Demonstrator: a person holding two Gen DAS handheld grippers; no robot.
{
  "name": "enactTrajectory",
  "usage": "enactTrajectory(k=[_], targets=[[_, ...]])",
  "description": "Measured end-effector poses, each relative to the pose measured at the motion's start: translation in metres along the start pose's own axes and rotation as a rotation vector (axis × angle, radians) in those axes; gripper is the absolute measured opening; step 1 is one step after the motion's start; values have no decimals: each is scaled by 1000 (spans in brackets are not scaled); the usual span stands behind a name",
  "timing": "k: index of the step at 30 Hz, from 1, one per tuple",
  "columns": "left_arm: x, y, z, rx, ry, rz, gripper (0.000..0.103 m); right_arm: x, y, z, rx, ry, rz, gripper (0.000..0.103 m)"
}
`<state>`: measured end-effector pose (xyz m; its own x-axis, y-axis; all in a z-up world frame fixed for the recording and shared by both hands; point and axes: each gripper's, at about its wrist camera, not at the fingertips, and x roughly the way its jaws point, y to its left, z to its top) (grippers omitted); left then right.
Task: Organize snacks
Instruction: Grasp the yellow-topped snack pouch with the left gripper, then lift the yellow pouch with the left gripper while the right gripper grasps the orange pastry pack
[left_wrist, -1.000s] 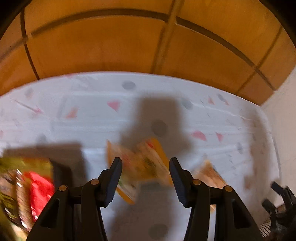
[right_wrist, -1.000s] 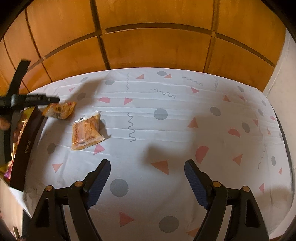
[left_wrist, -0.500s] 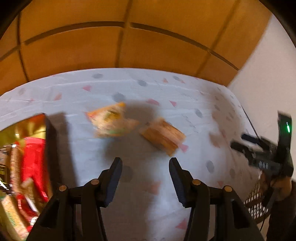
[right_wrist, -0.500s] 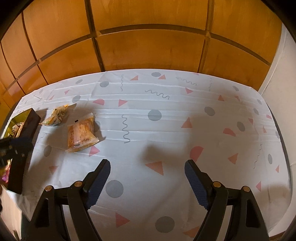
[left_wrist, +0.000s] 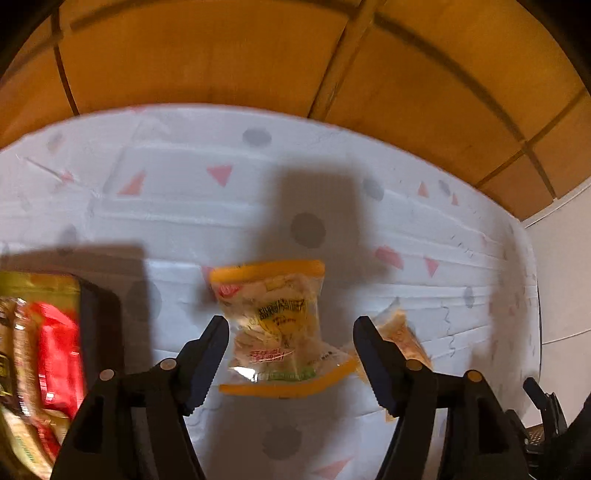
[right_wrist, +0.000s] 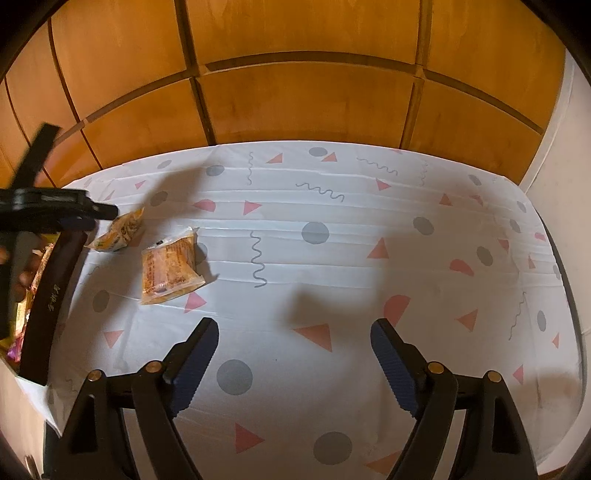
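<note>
— Left wrist view: the left hand-held gripper (left_wrist: 290, 350) hangs over a yellow-edged snack packet (left_wrist: 279, 321) on the patterned table (left_wrist: 184, 221), its jaws opening. A second ago they stood narrower over the same blurred packet; half a second ago the view had swung away, with both packets lying farther off.

— Is the packet pinched?

— No. It sits in the gap between the fingers (left_wrist: 207, 354), clear of both pads as far as the blur allows. An orange packet (left_wrist: 402, 336) lies just beside it, partly behind the right finger. A dark box (left_wrist: 99, 332) of red and gold snacks stands at the left edge.

— And the right wrist view?

— The right hand-held gripper (right_wrist: 293, 360) is spread wide over bare cloth, nothing between its fingers, as it was a second ago. The left tool, low beside the box half a second ago, is back above the yellow packet (right_wrist: 118, 234), with the orange one (right_wrist: 170, 271) near it.
</note>
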<state>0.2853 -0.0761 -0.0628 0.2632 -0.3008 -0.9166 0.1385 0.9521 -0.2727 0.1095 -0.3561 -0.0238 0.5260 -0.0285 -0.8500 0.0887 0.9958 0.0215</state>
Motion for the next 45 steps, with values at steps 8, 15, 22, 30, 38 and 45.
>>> enactTrajectory(k=[8,15,22,30,38,45], targets=[[20,-4,-18,47,-35,70,58,2,2,0,-12,7,1,86],[2,-7,-53,124,-70,76,43,5,0,-1,-11,17,-9,86],[-19,-23,-134,241,-97,66,43,13,4,-4,-44,56,-27,86],[-22,-16,-172,253,-194,54,45,20,12,-11,-68,106,-27,86],[-19,-15,-176,246,-246,38,46,29,27,-12,-75,187,73,86],[-18,-11,-179,248,-271,14,46,43,83,31,-184,143,177,98]])
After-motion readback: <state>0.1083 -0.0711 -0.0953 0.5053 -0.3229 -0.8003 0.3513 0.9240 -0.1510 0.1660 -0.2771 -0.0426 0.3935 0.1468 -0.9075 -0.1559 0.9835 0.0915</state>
